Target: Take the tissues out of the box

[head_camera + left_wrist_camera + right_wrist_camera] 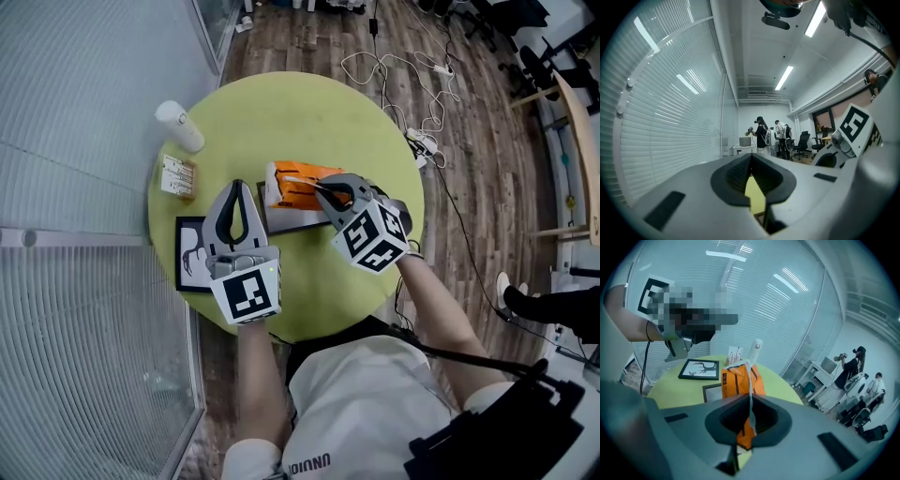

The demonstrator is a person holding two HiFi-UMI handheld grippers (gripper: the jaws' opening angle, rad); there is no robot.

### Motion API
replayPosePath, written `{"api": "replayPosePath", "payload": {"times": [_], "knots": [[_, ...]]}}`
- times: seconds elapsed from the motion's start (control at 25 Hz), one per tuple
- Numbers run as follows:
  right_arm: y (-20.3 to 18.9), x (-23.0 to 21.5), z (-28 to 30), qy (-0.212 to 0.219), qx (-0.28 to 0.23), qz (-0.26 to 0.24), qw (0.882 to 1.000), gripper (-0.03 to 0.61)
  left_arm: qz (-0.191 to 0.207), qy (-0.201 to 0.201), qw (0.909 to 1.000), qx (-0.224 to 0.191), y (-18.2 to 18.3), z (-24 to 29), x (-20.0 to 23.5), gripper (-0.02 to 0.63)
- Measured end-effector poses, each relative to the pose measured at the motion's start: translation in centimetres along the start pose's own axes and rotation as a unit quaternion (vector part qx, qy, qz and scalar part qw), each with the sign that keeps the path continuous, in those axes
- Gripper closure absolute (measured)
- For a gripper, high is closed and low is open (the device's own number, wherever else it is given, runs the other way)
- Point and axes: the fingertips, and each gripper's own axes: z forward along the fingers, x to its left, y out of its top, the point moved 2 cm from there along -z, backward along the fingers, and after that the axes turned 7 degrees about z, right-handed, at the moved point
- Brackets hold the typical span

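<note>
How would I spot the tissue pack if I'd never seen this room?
Find the round yellow-green table. Near its middle, just ahead of the right gripper, sits the tissue pack. It is the only bright orange thing there, and a thin white tissue runs from its top into that gripper.

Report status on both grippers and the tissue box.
Left gripper shut, empty. Right gripper shut on thin white tissue strip, stretched from orange tissue box. Nothing blocks the pull.

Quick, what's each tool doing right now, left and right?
Left tool: closed, holding nothing.
Right tool: closed on a tissue drawn from the orange box.
</note>
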Motion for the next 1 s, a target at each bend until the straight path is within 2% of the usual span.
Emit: {"api": "replayPosePath", "payload": {"times": [0.16, 0.4, 1.0], "knots": [[1.0, -0.9, -0.9, -0.020, -0.018, 0.006, 1.000, 0.558, -0.004, -0.003, 1.0000, 0.000, 0.2, 0.2, -0.3, 0.600], [1.5, -1.6, -1.2, -0.060, -0.032, -0.011, 0.998, 0.558, -0.004, -0.006, 1.0000, -0.001, -0.4, 0.3, -0.3, 0.600], [1.1, -1.6, -1.0, -0.071, -0.030, -0.010, 0.997, 0.558, 0.000, -0.009, 1.0000, 0.002, -1.1, 0.3, -0.1, 0.600]]}}
